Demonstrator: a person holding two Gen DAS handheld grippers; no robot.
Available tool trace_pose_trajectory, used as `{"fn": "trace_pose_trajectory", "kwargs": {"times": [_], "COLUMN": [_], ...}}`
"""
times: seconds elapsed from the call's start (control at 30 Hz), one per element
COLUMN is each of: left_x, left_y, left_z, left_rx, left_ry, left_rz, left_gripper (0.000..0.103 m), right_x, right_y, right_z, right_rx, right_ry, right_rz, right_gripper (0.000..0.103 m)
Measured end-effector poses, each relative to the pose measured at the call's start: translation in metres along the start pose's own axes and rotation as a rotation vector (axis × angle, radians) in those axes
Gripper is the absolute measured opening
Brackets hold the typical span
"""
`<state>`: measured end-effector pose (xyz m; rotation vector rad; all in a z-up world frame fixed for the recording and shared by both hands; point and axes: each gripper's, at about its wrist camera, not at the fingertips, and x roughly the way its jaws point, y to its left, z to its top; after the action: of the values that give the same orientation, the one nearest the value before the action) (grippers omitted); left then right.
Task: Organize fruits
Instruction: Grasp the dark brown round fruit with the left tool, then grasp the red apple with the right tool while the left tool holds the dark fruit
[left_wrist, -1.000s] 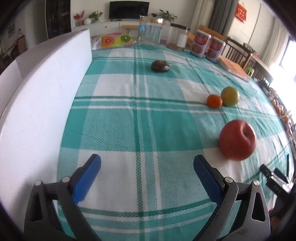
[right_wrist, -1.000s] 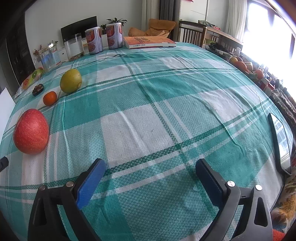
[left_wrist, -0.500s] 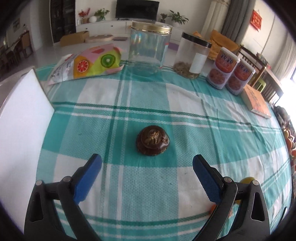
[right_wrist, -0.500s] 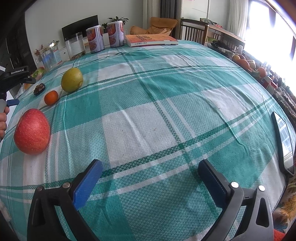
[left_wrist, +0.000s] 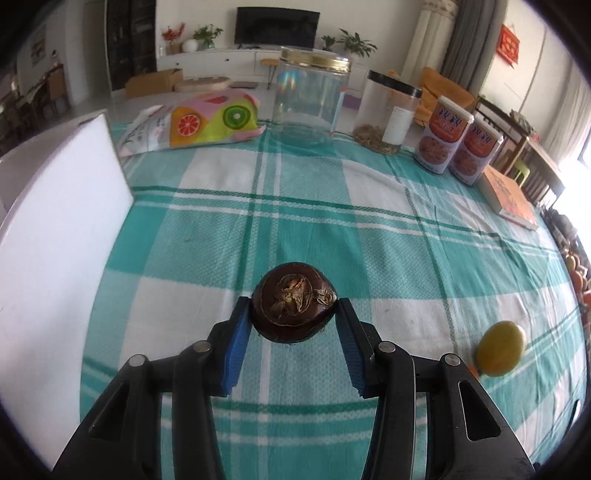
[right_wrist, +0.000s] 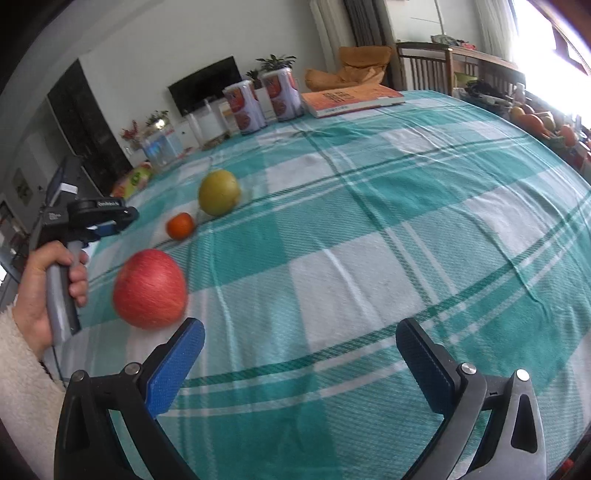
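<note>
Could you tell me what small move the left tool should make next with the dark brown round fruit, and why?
Probably lift it slightly off the teal checked tablecloth. The left tool has both blue pads against the sides of the dark brown round fruit, so the grip looks made, and the yellow, orange and red fruits lie off to its right.
</note>
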<state>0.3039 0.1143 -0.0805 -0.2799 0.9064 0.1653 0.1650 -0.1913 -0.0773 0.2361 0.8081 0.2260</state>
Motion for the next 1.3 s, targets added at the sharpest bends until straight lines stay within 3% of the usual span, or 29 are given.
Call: {"fn": "trace_pose_trajectory", "kwargs": {"times": [0.1,0.23,0.27,0.3,0.33,0.43,0.57,0.63,0.7,0.77,0.93,1.1,1.27,1.3], "left_x": [-0.036,-0.087,-0.101,-0.115,-0.129,-0.173,-0.23,-0.253,-0.269,-0.271,-0.228,-0.195,-0.186,-0.187], "left_y": [0.013,0.023,0.024,0.026,0.028,0.037,0.063,0.085,0.115,0.148,0.219,0.254,0.271,0.271], "left_z": [-0.022,-0.038,-0.041,-0.044,-0.048,-0.062,-0.083,-0.086,-0.084,-0.079,-0.083,-0.098,-0.103,-0.103], "left_rx": [-0.077,-0.14,-0.141,-0.142,-0.142,-0.108,-0.093,-0.106,-0.131,-0.164,-0.268,-0.3,-0.326,-0.327], "left_ry": [-0.019,-0.014,-0.012,-0.007,-0.003,0.005,0.041,0.031,-0.015,-0.057,-0.018,0.059,0.105,0.098], "left_rz": [-0.016,-0.101,-0.133,-0.169,-0.208,-0.308,-0.444,-0.457,-0.405,-0.301,-0.039,0.101,0.152,0.158], "left_gripper": [0.048,0.048,0.048,0.048,0.047,0.047,0.047,0.048,0.048,0.048,0.048,0.048,0.049,0.055], "right_x": [0.029,0.081,0.09,0.094,0.093,0.074,0.04,0.022,0.007,-0.004,-0.012,0.003,0.035,0.04], "right_y": [0.053,0.094,0.096,0.096,0.094,0.079,0.064,0.076,0.104,0.147,0.27,0.362,0.405,0.407], "right_z": [0.014,0.022,0.02,0.019,0.019,0.017,0.019,0.024,0.031,0.035,0.026,-0.009,-0.041,-0.044], "right_rx": [-0.164,-0.278,-0.285,-0.277,-0.248,-0.14,0.025,0.053,0.025,-0.037,-0.25,-0.489,-0.63,-0.633], "right_ry": [0.074,0.186,0.212,0.227,0.22,0.197,0.215,0.221,0.227,0.238,0.297,0.362,0.4,0.405], "right_rz": [0.102,0.021,0.001,0.009,0.008,0.041,0.254,0.343,0.419,0.494,0.63,0.603,0.5,0.482], "right_gripper": [0.103,0.102,0.097,0.07,0.067,0.067,0.067,0.067,0.067,0.067,0.067,0.067,0.068,0.07]}}
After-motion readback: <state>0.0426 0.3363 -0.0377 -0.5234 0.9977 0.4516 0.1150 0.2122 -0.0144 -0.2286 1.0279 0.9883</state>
